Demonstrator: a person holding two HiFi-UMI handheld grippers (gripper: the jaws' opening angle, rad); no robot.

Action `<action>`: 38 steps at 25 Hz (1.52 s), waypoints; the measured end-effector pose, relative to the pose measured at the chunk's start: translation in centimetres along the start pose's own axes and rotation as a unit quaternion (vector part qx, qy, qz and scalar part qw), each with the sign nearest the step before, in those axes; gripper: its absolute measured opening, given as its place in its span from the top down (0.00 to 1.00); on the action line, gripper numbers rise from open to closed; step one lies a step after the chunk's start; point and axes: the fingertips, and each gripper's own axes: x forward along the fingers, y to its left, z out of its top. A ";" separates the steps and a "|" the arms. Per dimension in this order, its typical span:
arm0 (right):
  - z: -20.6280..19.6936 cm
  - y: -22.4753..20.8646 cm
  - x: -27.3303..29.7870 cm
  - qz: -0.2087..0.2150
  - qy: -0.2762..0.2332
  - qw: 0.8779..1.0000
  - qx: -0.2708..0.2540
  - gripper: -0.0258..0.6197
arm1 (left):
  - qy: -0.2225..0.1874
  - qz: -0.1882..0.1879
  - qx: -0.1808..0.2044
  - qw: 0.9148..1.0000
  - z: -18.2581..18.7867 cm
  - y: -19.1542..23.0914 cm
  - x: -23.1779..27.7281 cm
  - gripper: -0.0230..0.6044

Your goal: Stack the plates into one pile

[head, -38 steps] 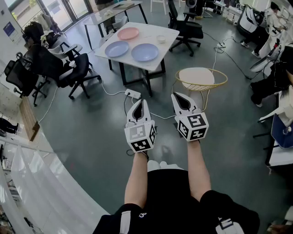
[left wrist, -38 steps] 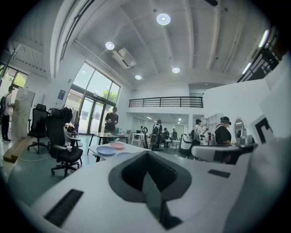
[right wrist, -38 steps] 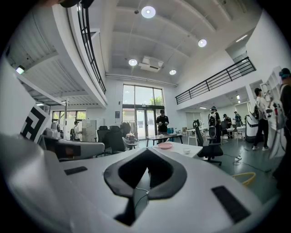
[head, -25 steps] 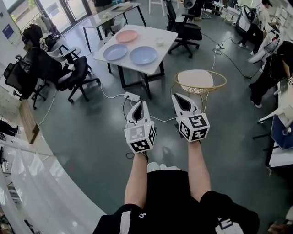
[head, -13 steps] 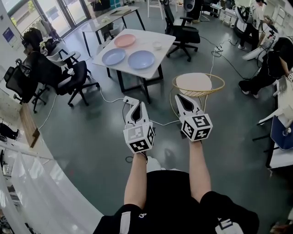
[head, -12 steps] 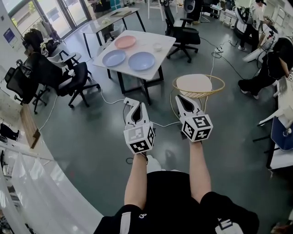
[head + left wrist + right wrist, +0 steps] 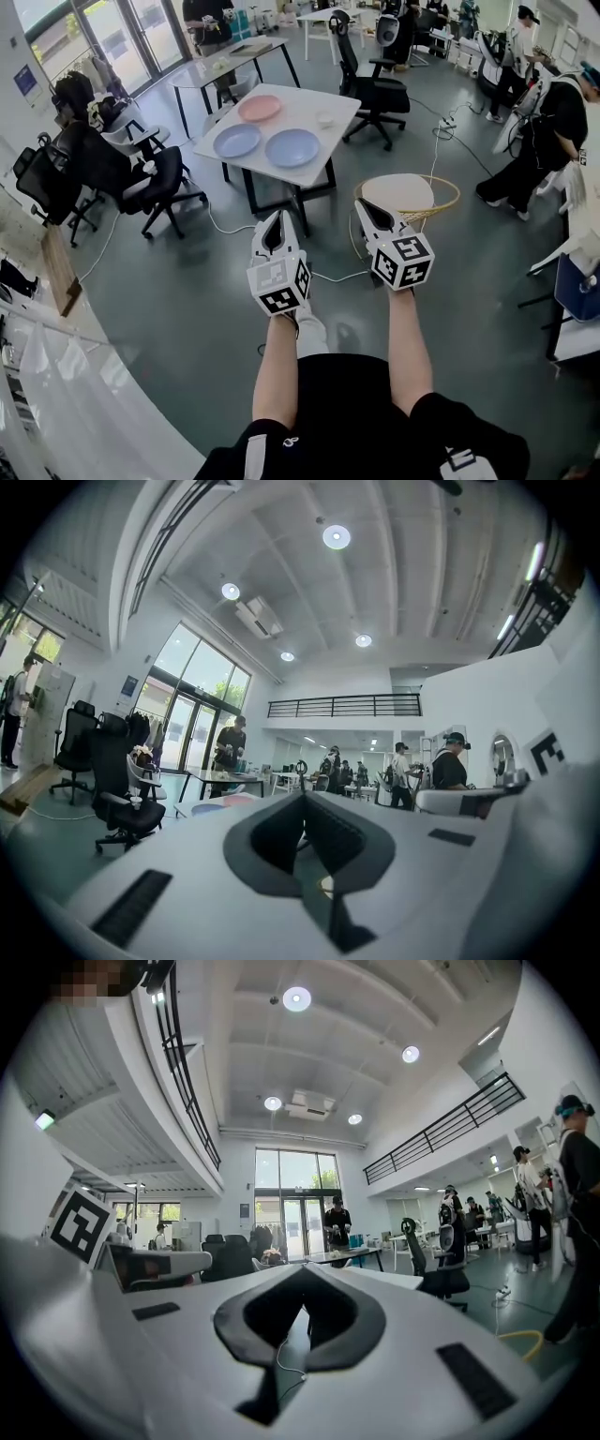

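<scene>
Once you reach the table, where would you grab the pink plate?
Probably its rim. The pink plate lies flat on the table, so only the raised edge gives jaws something to pinch. Come at its right side as the head view shows it, over bare tabletop; the blue plates sit just in front of it.

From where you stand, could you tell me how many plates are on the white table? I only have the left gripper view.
Observer: Three, lying apart on the white table: a pink plate, a left blue plate and a right blue plate.
Operator: Thank you. Is anything else on it?
Observer: A small white dish, near the table's right-hand edge.
Operator: Is the right hand-held gripper carrying anything?
Observer: No, it is shut and empty.
</scene>
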 end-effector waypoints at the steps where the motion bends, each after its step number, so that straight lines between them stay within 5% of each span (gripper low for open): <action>1: 0.3 -0.2 0.5 -0.001 -0.004 1.000 0.000 0.95 | -0.003 -0.001 0.001 1.000 0.3 0.3 0.5 0.94; 12: 0.0 -2.8 6.8 -0.006 -0.011 1.000 0.007 0.95 | -0.009 -0.013 -0.001 1.000 0.8 3.0 7.5 0.94; 27: -6.0 -5.0 22.4 -0.006 0.076 0.997 0.030 0.95 | 0.060 0.001 -0.049 0.997 -4.0 13.2 20.7 0.94; 32: -7.1 -4.9 29.7 0.009 0.115 0.993 -0.024 0.95 | 0.085 0.025 -0.089 0.992 -6.6 18.0 25.7 0.94; 38: -8.8 -3.7 36.1 0.023 0.122 0.992 -0.023 0.95 | 0.115 0.017 -0.089 0.989 -8.5 21.0 30.3 0.94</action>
